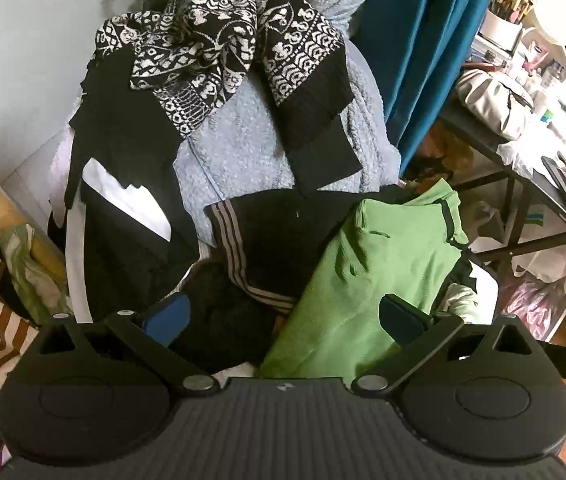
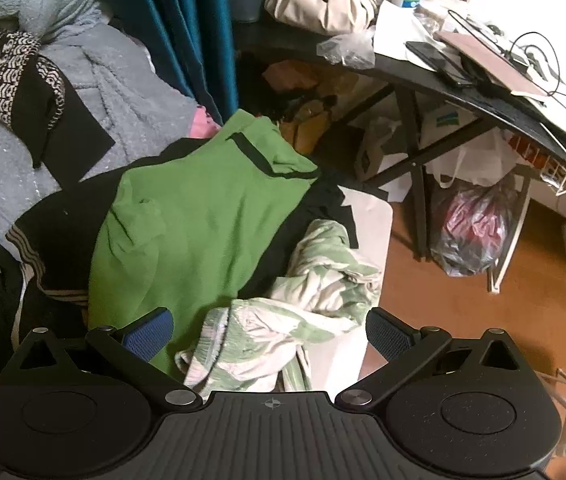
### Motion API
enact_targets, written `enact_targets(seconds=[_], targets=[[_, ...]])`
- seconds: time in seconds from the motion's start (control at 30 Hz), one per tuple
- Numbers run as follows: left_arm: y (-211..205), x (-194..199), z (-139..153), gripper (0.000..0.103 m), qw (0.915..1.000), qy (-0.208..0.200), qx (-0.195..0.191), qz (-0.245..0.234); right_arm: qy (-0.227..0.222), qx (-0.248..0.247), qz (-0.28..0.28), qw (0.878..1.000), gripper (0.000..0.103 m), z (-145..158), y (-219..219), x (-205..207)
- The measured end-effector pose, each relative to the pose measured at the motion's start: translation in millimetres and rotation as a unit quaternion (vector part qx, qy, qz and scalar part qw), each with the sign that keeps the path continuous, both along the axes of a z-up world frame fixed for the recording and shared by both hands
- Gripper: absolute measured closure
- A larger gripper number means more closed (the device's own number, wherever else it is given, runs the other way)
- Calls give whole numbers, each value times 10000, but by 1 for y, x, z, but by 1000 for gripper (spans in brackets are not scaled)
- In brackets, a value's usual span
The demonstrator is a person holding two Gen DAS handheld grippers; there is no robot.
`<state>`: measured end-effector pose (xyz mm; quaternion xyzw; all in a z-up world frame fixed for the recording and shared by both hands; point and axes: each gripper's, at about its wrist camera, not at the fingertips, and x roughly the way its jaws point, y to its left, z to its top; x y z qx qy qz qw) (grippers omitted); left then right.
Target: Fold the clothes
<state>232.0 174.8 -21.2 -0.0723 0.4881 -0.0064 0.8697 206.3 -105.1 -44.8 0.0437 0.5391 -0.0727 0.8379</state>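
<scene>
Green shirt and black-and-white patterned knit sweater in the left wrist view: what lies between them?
A pale blue fleecy robe and a black garment with grey side stripes lie between the green shirt and the patterned sweater.

The black two-finger left gripper [image 1: 283, 320] holds its blue-padded fingers [image 1: 169, 316] spread wide, nothing between them. The matching black right gripper [image 2: 269, 330] is likewise agape, its textured blue pads [image 2: 387, 334] well apart; both seem to hover rather than touch, though contact is hard to judge
</scene>
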Motion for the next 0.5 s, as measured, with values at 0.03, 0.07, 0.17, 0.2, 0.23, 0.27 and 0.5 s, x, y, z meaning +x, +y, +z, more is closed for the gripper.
enact_targets(seconds=[0.03, 0.07, 0.17, 0.2, 0.23, 0.27, 0.5], targets=[[0, 1, -1, 1, 10000, 19, 0, -22, 7, -1, -11, 10000, 1, -1, 0, 0], [0, 2, -2, 1, 10000, 39, -2, -44, 15, -2, -22, 10000, 1, -1, 0, 0], [3, 8, -6, 1, 9999, 84, -23, -106, 59, -25, -73, 10000, 1, -4, 3, 1], [5, 10, -7, 1, 9999, 97, -32, -136, 70, -29, -105, 9999, 1, -5, 4, 2], [8, 13, -8, 1, 9998, 110, -41, -167, 80, -31, -141, 9999, 1, -5, 6, 3], [11, 16, -9, 1, 9997, 125, -51, -194, 93, -34, -185, 9998, 1, -6, 8, 4], [46, 50, -10, 1, 9993, 170, -196, -285, 152, -105, -364, 9992, 1, -5, 41, 24]])
